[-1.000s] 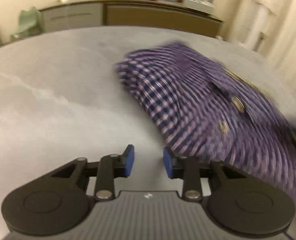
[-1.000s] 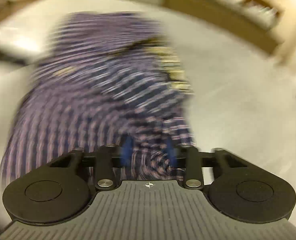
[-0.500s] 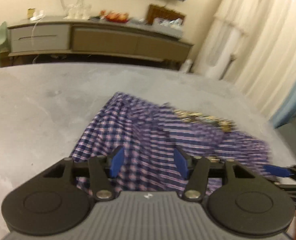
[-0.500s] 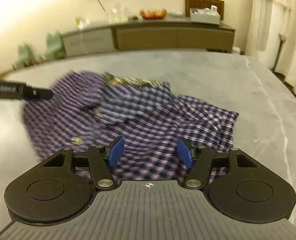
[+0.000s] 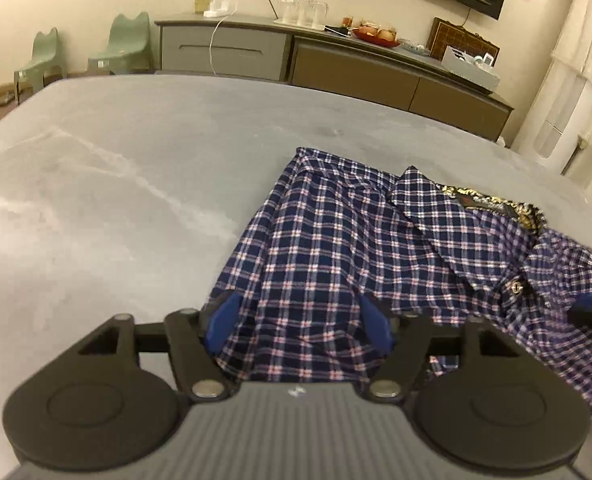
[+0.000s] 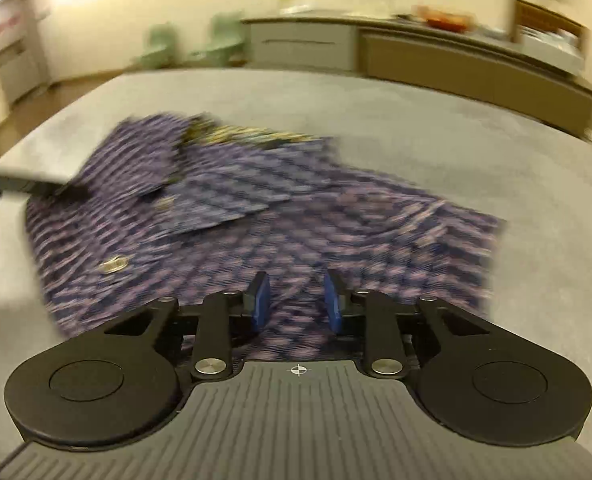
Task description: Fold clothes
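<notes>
On the grey table (image 5: 143,184), your plaid shirt (image 5: 356,248) lies crumpled at about 3 o'clock of centre in the left wrist view. That view is sharp: check pattern, gold collar lining (image 5: 484,200), one button (image 5: 516,289). Right wrist view is motion-blurred. Your left gripper (image 5: 300,322) has just been opening, jaws wide, hem between them, no clamp. Your right gripper (image 6: 296,298) has just been closing, narrow gap over cloth, nothing visibly pinched. Only the left view shows the sideboard (image 5: 336,68) clearly.
</notes>
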The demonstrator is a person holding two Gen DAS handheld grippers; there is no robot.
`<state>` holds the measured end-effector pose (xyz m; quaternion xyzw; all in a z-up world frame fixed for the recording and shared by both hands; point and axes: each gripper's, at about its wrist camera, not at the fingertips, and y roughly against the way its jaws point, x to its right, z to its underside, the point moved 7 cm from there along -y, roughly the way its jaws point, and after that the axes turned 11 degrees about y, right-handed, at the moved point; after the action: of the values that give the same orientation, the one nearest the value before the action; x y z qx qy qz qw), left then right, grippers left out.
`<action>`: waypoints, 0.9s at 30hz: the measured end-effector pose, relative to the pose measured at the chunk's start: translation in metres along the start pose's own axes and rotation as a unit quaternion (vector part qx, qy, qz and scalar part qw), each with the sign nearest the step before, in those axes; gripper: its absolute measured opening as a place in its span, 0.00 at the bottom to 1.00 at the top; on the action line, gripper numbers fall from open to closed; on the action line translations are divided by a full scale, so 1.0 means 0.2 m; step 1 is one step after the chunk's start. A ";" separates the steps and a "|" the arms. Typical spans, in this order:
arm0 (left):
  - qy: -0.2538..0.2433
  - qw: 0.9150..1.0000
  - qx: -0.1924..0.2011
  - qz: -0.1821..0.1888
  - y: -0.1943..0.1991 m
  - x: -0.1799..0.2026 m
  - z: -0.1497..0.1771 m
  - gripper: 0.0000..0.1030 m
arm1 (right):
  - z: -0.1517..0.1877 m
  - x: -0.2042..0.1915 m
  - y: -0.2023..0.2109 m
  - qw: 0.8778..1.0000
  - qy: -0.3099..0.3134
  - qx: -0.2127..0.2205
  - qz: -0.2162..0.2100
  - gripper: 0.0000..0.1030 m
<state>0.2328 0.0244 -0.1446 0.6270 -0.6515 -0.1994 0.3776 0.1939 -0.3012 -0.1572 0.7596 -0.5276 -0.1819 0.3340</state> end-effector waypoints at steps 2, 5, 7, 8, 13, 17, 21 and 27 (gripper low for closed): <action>-0.001 1.000 -0.005 0.003 -0.01 0.02 -0.03 0.72 | 0.02 0.08 0.02 0.999 -0.031 -0.002 0.014 0.04; 0.006 0.999 -0.017 0.032 0.00 0.07 -0.05 0.63 | 0.05 0.10 0.14 0.997 -0.060 -0.001 0.037 0.15; 0.014 0.998 -0.007 0.058 0.06 0.06 -0.05 0.64 | 0.05 0.05 0.27 0.997 -0.063 0.019 0.045 0.35; 0.016 0.997 -0.002 0.074 0.09 0.07 -0.04 0.64 | 0.05 0.03 0.33 0.996 -0.065 0.029 0.049 0.51; 0.014 0.996 -0.026 0.087 0.04 0.07 0.02 0.64 | 0.21 -0.06 0.31 0.996 -0.067 -0.041 0.049 0.58; 0.000 0.997 -0.020 0.071 0.00 0.07 0.05 0.71 | 0.14 0.01 0.16 0.995 -0.042 -0.053 0.067 0.67; -0.008 0.999 -0.014 0.048 -0.10 0.12 -0.04 0.75 | 0.03 0.12 -0.04 0.997 -0.026 -0.006 0.076 0.67; 0.002 0.999 -0.003 0.043 -0.02 0.15 -0.03 0.76 | -0.01 0.13 0.15 0.993 -0.088 0.031 0.076 0.68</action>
<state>0.2421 -0.0032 -0.1358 0.5976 -0.6765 -0.1836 0.3893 0.1852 -0.3316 -0.1325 0.7088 -0.6161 -0.2055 0.2754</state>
